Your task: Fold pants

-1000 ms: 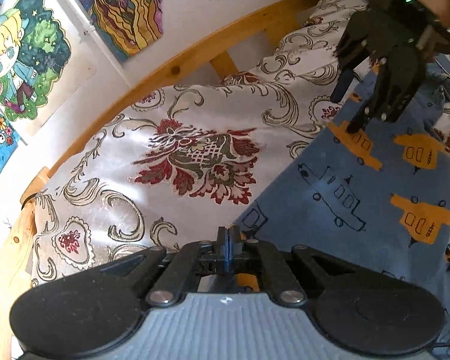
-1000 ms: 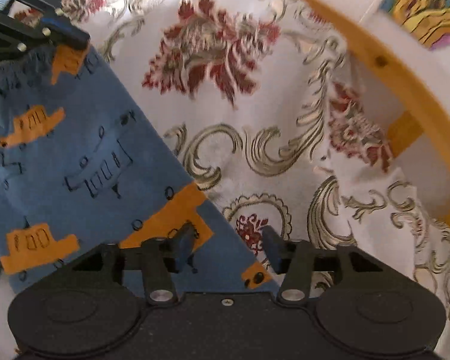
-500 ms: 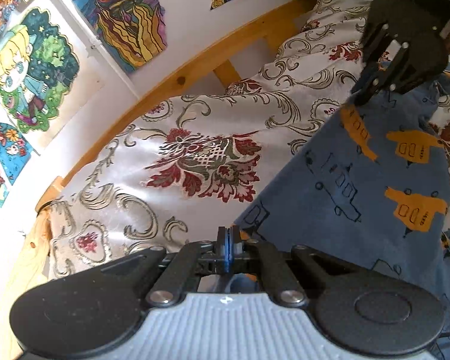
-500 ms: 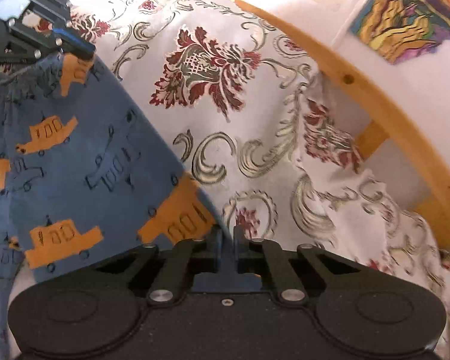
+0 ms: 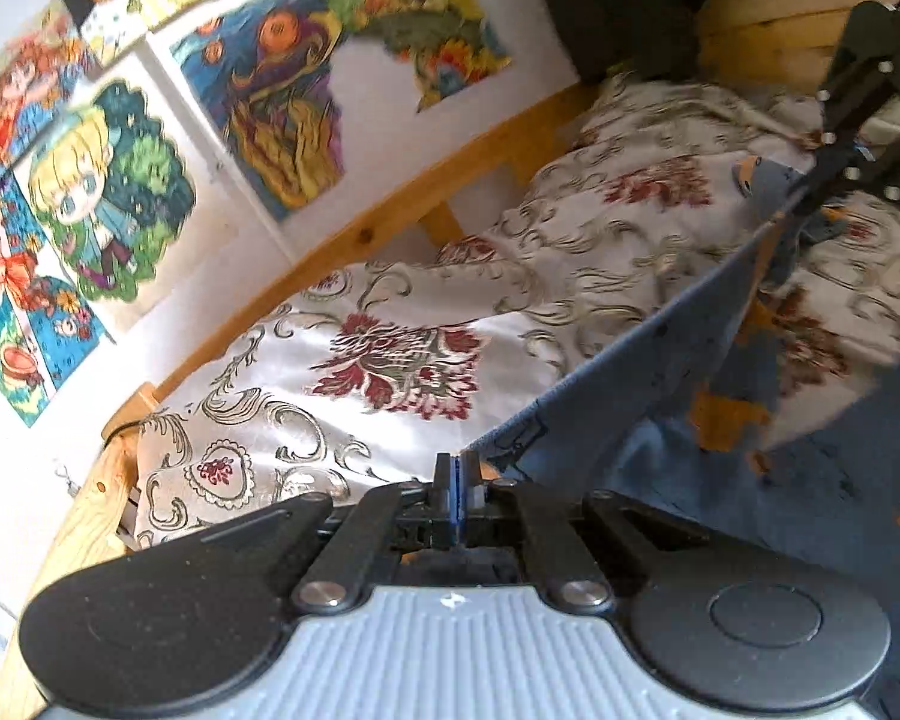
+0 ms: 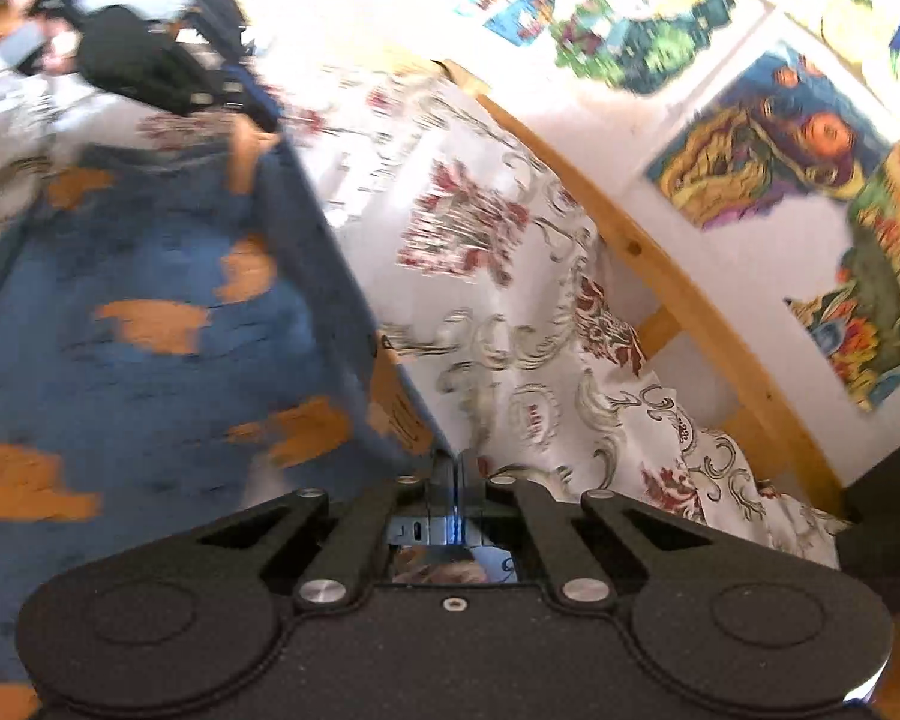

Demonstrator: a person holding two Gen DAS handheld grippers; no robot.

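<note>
Blue pants point(image 6: 150, 324) with orange vehicle prints hang stretched above the bed. In the left wrist view the pants point(image 5: 678, 354) run as a taut edge from my left gripper point(image 5: 457, 468), shut on one corner, up to my right gripper point(image 5: 822, 192) at the far right. In the right wrist view my right gripper point(image 6: 455, 468) is shut on the other corner of the same edge. There the left gripper point(image 6: 252, 114) shows at the upper left, clamped on the cloth. The picture is blurred by motion.
A floral bedspread point(image 5: 402, 354) covers the bed under the pants. A wooden bed rail point(image 5: 390, 216) runs along the white wall with coloured drawings point(image 5: 120, 180) on it. The rail point(image 6: 678, 300) and the drawings point(image 6: 780, 138) also show in the right wrist view.
My right gripper went from open to shut on the pants' corner. Both grippers have since lifted, pulling the edge taut off the bedspread.
</note>
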